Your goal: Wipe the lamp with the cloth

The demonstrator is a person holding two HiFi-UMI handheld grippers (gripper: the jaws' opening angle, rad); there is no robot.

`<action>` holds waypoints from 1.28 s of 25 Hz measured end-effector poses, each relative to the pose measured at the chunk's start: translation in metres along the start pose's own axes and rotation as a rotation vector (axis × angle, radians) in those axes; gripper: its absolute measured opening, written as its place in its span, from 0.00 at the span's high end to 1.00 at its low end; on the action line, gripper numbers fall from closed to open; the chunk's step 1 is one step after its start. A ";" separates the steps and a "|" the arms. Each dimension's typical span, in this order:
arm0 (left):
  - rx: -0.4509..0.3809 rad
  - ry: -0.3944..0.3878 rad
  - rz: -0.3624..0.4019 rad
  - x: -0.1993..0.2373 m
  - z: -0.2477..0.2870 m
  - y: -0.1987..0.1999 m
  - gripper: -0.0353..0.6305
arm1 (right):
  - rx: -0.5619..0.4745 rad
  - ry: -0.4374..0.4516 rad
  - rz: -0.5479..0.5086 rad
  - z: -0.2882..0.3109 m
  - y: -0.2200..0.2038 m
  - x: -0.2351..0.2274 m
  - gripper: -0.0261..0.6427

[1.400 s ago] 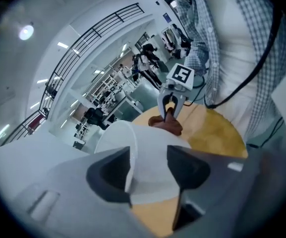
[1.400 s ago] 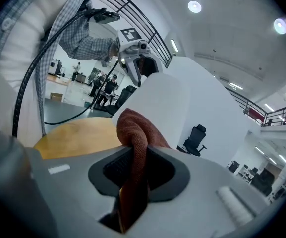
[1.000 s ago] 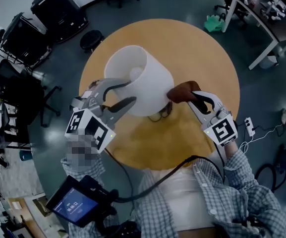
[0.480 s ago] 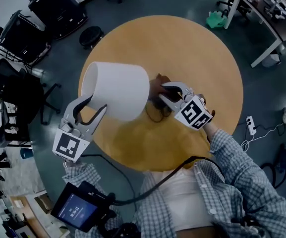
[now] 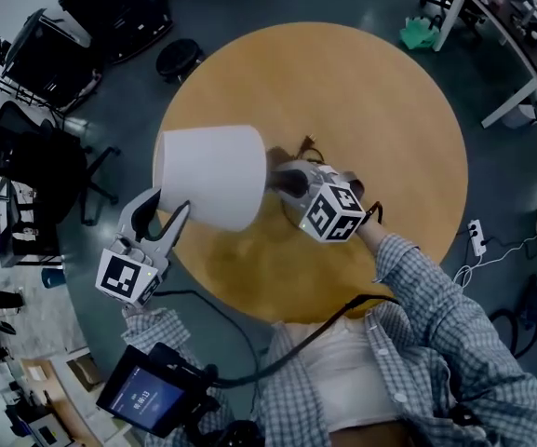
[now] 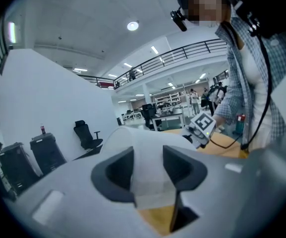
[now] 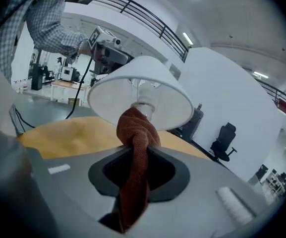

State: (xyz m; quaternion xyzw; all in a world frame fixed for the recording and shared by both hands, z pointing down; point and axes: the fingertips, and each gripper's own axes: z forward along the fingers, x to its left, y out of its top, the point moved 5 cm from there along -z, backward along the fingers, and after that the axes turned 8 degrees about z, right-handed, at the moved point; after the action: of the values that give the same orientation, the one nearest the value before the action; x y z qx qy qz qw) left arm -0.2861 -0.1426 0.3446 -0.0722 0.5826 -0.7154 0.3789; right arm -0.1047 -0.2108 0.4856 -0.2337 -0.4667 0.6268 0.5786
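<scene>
Left claw: we pinch the shade wall of the lamp | lamp: tipped sideways over the tabletop | right claw: we clamp the brown cloth, its tip at the lamp's socket.

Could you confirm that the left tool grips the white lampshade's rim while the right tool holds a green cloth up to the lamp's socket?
Not quite: the cloth is rust-brown, not green, as the right gripper view shows. The rest stands: the left tool grips the white lampshade by its rim and the right tool holds the cloth up to the socket.
</scene>
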 end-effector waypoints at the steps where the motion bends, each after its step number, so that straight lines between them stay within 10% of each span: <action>1: -0.003 -0.001 -0.002 0.000 0.000 -0.002 0.68 | 0.022 -0.003 0.007 -0.005 -0.012 0.000 0.86; 9: -0.009 -0.021 0.022 -0.003 0.002 -0.001 0.68 | 0.178 -0.047 0.068 -0.054 -0.089 0.002 0.86; 21: 0.004 -0.025 0.038 0.000 0.007 0.005 0.68 | -0.111 -0.011 -0.072 0.002 0.044 -0.005 0.85; 32: 0.002 -0.028 0.066 0.001 0.011 0.013 0.67 | 0.250 0.084 -0.141 -0.049 -0.094 0.040 0.86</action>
State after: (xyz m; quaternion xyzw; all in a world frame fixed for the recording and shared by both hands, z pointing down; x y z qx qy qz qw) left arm -0.2756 -0.1521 0.3362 -0.0624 0.5786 -0.7019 0.4106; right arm -0.0250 -0.1678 0.5538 -0.1524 -0.3755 0.6275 0.6648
